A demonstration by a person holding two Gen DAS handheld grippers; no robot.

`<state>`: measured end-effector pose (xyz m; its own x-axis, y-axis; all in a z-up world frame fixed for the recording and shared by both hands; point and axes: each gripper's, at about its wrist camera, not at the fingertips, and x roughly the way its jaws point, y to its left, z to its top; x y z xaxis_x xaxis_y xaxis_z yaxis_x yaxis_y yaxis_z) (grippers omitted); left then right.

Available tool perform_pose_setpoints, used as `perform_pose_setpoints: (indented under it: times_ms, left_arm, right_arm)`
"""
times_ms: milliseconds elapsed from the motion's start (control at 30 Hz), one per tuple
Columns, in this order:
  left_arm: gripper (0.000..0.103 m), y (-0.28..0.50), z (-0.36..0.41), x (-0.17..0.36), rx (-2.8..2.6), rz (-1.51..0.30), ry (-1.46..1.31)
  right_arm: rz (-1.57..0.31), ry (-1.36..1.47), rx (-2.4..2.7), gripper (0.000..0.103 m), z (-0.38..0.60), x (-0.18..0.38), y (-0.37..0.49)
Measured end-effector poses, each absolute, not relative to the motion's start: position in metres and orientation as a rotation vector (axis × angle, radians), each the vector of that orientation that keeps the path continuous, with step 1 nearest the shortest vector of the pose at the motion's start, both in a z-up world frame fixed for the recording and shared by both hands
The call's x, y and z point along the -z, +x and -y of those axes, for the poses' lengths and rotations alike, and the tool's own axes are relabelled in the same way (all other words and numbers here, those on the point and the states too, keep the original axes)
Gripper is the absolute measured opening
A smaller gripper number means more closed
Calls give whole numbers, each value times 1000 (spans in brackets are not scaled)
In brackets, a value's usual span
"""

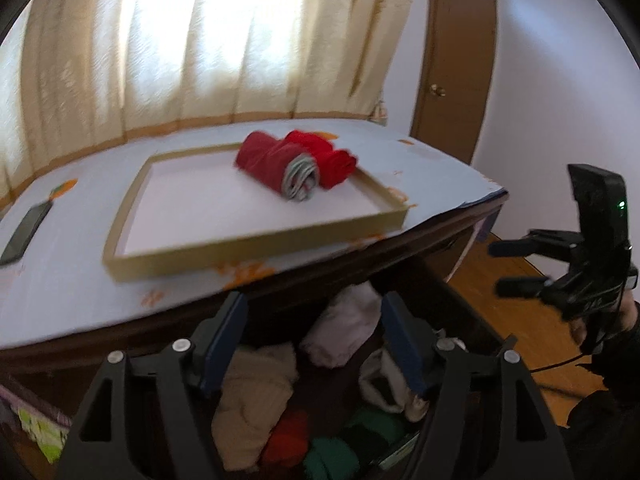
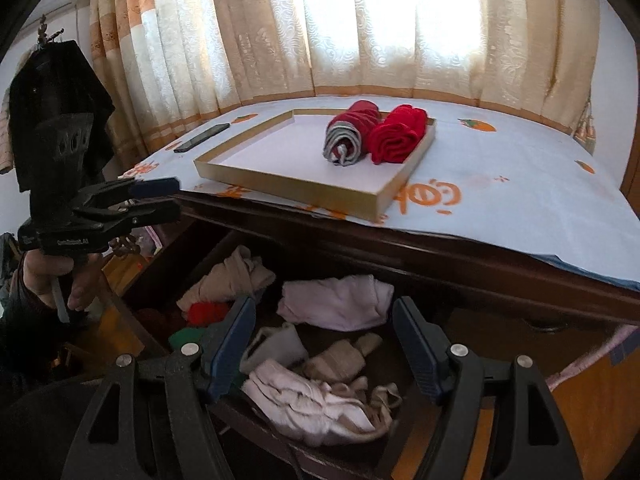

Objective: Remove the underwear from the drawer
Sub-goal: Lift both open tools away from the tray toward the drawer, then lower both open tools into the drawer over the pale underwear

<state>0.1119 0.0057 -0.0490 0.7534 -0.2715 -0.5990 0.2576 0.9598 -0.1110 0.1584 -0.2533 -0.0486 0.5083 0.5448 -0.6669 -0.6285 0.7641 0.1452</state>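
The dark wooden drawer (image 2: 160, 256) (image 1: 468, 312) stands pulled out and holds several loose garments: a white piece (image 2: 336, 300) (image 1: 344, 328), a beige one (image 2: 228, 276) (image 1: 256, 392), a red one (image 2: 206, 312) (image 1: 288, 436), a green one (image 2: 184, 338) (image 1: 332, 456) and a white bundle (image 2: 304, 400) near the front. My left gripper (image 1: 313, 304) (image 2: 176, 199) hovers open above the drawer's left part, touching nothing. Over the front middle, my right gripper (image 2: 324, 312) (image 1: 504, 268) is open too, with the white bundle below it.
On the dresser top lies a shallow tray (image 1: 248, 248) (image 2: 288, 188) with two rolled red garments (image 1: 280, 168) (image 2: 396, 136). A phone (image 1: 26, 232) (image 2: 202, 138) lies left of it. Curtains hang behind, a wooden door (image 1: 456, 80) is at the right, and dark clothing (image 2: 60, 92) hangs at the left.
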Motion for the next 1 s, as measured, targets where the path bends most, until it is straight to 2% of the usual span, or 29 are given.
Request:
perform_pose_setpoints:
  times_ms: [467,1000]
  left_arm:
    - [71,97,-17,103,214,-794,-54]
    - [71,102,-16,132,209,-887,-79]
  right_arm:
    - [-790,-229,-728,73,259,58,138]
    - [-1044,-266,-845,73,229,129,162]
